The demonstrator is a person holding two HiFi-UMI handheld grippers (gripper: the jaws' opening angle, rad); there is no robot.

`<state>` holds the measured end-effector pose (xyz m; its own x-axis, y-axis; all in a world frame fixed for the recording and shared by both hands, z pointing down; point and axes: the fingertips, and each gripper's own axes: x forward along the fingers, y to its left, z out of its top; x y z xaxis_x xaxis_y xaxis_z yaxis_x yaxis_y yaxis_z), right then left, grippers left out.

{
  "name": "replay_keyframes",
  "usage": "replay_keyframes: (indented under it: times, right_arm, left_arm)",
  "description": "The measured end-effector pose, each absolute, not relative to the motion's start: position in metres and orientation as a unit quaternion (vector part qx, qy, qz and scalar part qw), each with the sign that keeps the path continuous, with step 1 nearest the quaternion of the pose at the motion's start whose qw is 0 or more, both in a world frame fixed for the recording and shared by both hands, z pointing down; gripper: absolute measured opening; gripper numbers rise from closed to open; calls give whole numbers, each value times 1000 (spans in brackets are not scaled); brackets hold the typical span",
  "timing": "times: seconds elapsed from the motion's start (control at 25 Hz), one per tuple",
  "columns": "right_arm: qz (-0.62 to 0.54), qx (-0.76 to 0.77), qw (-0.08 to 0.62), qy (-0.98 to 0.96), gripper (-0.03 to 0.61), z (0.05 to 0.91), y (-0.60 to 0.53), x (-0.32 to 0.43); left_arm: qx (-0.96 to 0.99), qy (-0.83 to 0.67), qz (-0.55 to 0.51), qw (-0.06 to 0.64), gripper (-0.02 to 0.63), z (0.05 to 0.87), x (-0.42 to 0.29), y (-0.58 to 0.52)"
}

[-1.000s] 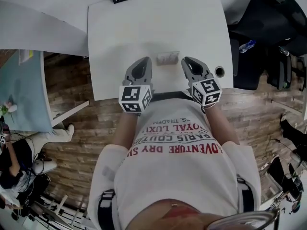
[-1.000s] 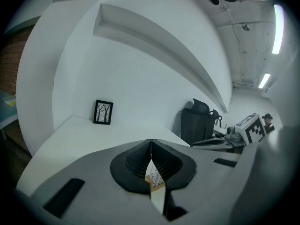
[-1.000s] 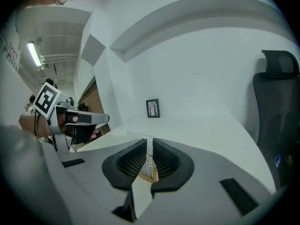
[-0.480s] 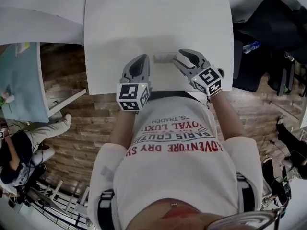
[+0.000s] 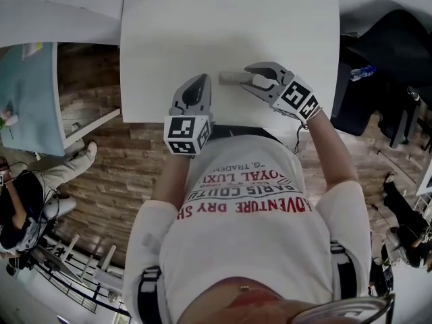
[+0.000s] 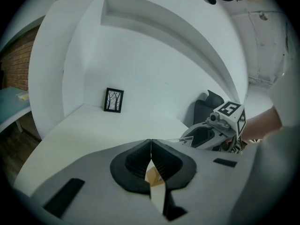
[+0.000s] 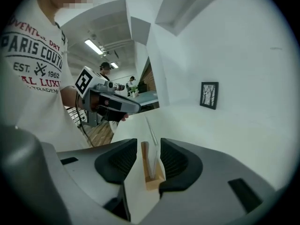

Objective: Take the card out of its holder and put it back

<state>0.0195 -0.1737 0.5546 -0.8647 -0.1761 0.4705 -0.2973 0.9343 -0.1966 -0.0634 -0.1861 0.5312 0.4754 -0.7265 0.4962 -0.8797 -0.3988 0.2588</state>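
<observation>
A small wooden card holder (image 5: pixel 231 77) stands on the white table (image 5: pixel 202 25) with a clear card (image 7: pixel 152 137) upright in its slot. My right gripper (image 5: pixel 248 79) comes at it from the right. Its jaws are open with the wooden base (image 7: pixel 153 172) and the card between the pads (image 7: pixel 176 161), which touch neither. My left gripper (image 5: pixel 200 83) rests near the table's front edge, just left of the holder. It is shut (image 6: pixel 151 142) with nothing in it. The right gripper (image 6: pixel 211 134) shows in the left gripper view.
A small black-framed picture (image 6: pixel 114 100) leans against the far wall. Black chairs and bags (image 5: pixel 391 52) crowd the floor right of the table, with a water bottle (image 5: pixel 361 71) among them. A teal table (image 5: pixel 27 93) stands to the left. The table's front edge (image 5: pixel 223 121) is against my body.
My right gripper turned from pointing forward to pointing left, opened its jaws and moved onto the holder's right end. The left gripper stayed shut and hardly moved.
</observation>
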Motion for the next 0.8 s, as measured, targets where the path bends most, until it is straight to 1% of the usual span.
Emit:
replay_keyframes:
  times: [0.2, 0.24, 0.36, 0.48, 0.8]
  right_arm:
    - [125, 40, 256, -958, 161, 564, -157, 12]
    - [124, 33, 258, -958, 151, 567, -156, 12]
    - [124, 23, 257, -958, 90, 572, -160, 11]
    - [126, 14, 256, -958, 59, 575, -162, 8]
    - [120, 8, 255, -959, 38, 580, -163, 7]
  left_arm:
    - [812, -499, 163, 257, 25, 536, -60, -180]
    - [810, -500, 164, 258, 25, 537, -59, -179]
    - [807, -503, 168, 259, 25, 539, -58, -178]
    - [802, -510, 169, 262, 25, 541, -62, -175]
    - [792, -523, 171, 266, 25, 546, -69, -167]
